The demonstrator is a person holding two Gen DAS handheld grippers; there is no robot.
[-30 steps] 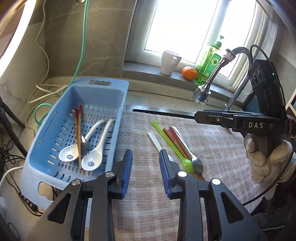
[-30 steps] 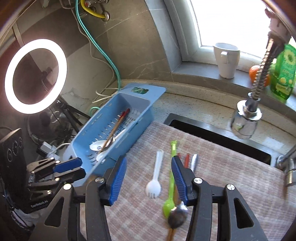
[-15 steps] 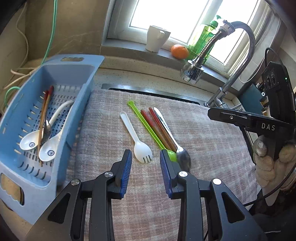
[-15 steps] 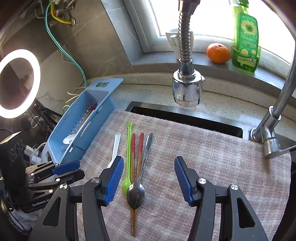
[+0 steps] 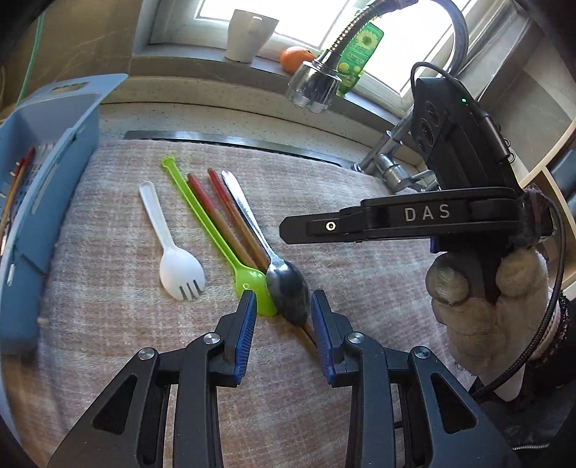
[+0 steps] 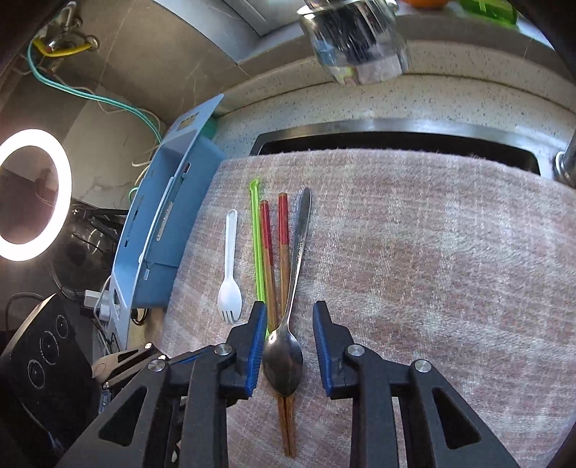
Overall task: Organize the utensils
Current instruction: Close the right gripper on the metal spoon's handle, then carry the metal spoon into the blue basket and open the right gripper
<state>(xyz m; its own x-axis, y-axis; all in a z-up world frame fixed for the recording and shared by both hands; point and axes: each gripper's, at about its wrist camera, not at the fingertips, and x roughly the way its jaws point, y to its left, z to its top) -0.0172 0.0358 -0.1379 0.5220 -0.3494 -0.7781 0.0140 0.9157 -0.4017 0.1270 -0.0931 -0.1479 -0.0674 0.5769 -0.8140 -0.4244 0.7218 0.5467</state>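
A pink-grey woven towel [image 6: 414, 252] is spread over the sink, and the loose utensils are laid on it in a row, handles pointing toward the window. Taking the metal spoon [image 6: 288, 345] as the landmark: a pair of red-topped wooden chopsticks [image 6: 275, 259] is pressed against its left side, with their thin ends passing under its bowl; a green plastic spoon [image 5: 230, 248] is set just left of the chopsticks; a white plastic spork [image 5: 172, 259] is placed further left, apart from the rest. Well to the left of the spoon, off the towel's edge, a blue slotted drain basket [image 5: 46, 158] is seen, with more chopsticks partly visible inside.

The right tool [image 6: 288, 338] is held low over the towel with its blue-padded jaws parted on either side of the spoon's bowl; nothing is gripped, and a gap is visible on both sides. The left tool [image 5: 282, 316] is likewise spread wide and empty, its tips placed just short of the spoon's bowl, the left finger lying over the tip of the green spoon's bowl.

Beyond the spoon's handle end, a chrome faucet head [image 5: 313, 86] is hung above the sink, and a white mug [image 5: 250, 34], an orange [image 5: 297, 59] and a green soap bottle [image 5: 360, 50] are set on the windowsill. A lit ring lamp [image 6: 28, 194] is seen far left of the spoon.
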